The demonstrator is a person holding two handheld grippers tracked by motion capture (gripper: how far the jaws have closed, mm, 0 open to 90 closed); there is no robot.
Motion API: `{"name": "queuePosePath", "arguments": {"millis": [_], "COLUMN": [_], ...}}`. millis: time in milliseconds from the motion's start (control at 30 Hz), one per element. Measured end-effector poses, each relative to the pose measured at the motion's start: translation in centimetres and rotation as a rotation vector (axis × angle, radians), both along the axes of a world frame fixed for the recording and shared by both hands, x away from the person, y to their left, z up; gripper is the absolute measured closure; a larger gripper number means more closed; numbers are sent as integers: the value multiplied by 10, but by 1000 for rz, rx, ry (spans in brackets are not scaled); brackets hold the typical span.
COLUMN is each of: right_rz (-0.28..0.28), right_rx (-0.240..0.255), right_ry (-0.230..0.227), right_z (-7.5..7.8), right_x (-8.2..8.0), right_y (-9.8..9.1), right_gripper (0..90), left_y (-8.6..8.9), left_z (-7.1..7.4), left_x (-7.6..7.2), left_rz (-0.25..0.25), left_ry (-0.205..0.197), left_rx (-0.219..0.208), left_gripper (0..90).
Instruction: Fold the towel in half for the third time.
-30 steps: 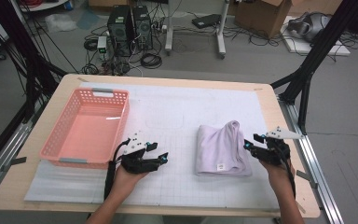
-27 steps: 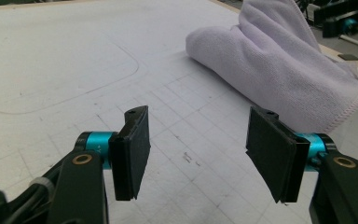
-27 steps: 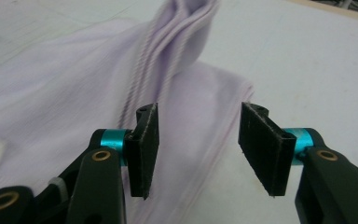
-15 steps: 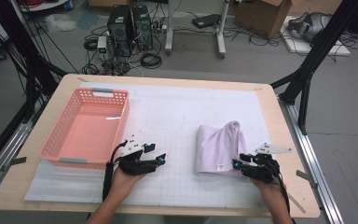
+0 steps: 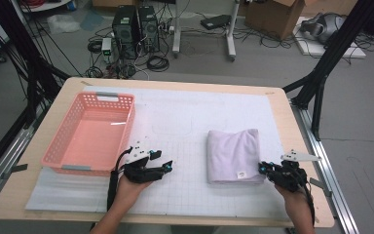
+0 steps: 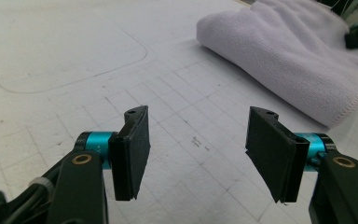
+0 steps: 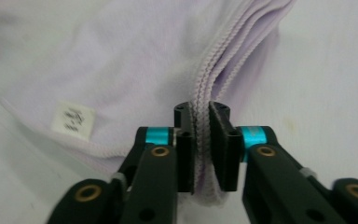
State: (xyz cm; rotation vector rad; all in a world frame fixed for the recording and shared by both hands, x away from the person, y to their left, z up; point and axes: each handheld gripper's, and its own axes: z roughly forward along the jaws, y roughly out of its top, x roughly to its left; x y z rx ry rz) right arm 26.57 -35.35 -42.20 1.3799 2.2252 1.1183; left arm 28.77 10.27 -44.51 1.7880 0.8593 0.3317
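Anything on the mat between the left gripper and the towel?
No. The high view shows bare gridded mat between the left gripper and the folded towel.

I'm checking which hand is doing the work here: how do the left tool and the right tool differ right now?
The left tool has its jaws wide apart with nothing between them; the right tool has just been closing and pinches the folded lilac towel's corner. The left tool sits on the bare mat near the pink basket, away from the towel. Both have black pads.
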Motion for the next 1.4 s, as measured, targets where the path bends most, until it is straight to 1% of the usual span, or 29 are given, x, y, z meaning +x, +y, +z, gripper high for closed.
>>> {"name": "queuePosePath", "arguments": {"millis": [33,100,133,233,267,333,400,467,533,567,600,633,700,733,833,867,900,967,1033,1067,1133,1167,1200,1233,1267,1300,1333,1367,1400], "right_rz": [-12,-25,-38,-68,-64,-41,-15,17,51,61,68,73,76,77,70,67,69,84,98,105,122,130,140,155,163,174,191,202,207], "right_rx": [-26,-9,-15,-31,-31,-33,-28,-45,-54,-67,-70,-78,-101,-96,-124,-127,-127,-126,-149,-162,-169,-168,-171,-161,-155,-133,-93,-62,-47], "right_ry": [9,-14,-37,-123,-147,-171,-179,-193,-179,-174,-167,-171,-155,-152,-130,-119,-97,-67,-32,-14,24,22,22,24,17,17,6,-9,-30], "right_z": [-3,-2,2,12,14,17,20,23,25,26,27,27,28,28,26,25,23,18,12,8,1,1,2,3,5,7,9,10,11], "right_x": [0,-2,-4,-6,-5,-2,5,16,30,37,44,52,67,74,93,98,104,113,120,123,127,128,127,128,128,128,128,127,128], "right_y": [-1,-3,-3,1,3,10,21,35,48,55,61,65,74,78,89,92,96,102,109,112,116,117,118,119,120,121,123,125,127], "right_gripper": [688,654,627,589,591,590,578,571,625,632,631,619,600,591,582,583,583,567,547,551,607,660,739,790,811,819,822,822,821], "left_y": [0,0,0,0,0,0,0,0,0,0,0,0,1,1,2,2,2,2,3,3,3,2,2,2,2,2,2,2,1], "left_z": [0,0,0,0,0,0,0,0,0,0,0,0,0,0,-1,-1,-1,-1,-1,-1,-1,-2,-2,-2,-2,-2,-2,-2,-2], "left_x": [0,0,0,0,0,0,0,0,0,0,0,0,0,0,-1,-1,-1,-1,-1,0,0,0,0,0,0,0,1,0,0], "left_rz": [0,2,2,1,0,1,2,3,6,6,5,3,-2,-8,-6,-6,-6,-4,-4,-4,-3,-6,-7,-7,-6,-6,-7,-7,-5], "left_ry": [0,-2,-3,1,2,3,3,1,4,4,4,4,5,4,3,3,4,5,5,3,3,3,4,5,4,5,3,3,4], "left_rx": [3,1,0,5,5,3,3,-1,-7,-7,-7,-7,-7,-8,-12,-13,-15,-13,-14,-15,-14,-13,-13,-13,-12,-11,-12,-14,-17], "left_gripper": [399,399,399,399,399,399,399,399,399,399,399,399,399,399,399,398,399,399,398,399,399,399,399,399,399,399,399,399,399]}}
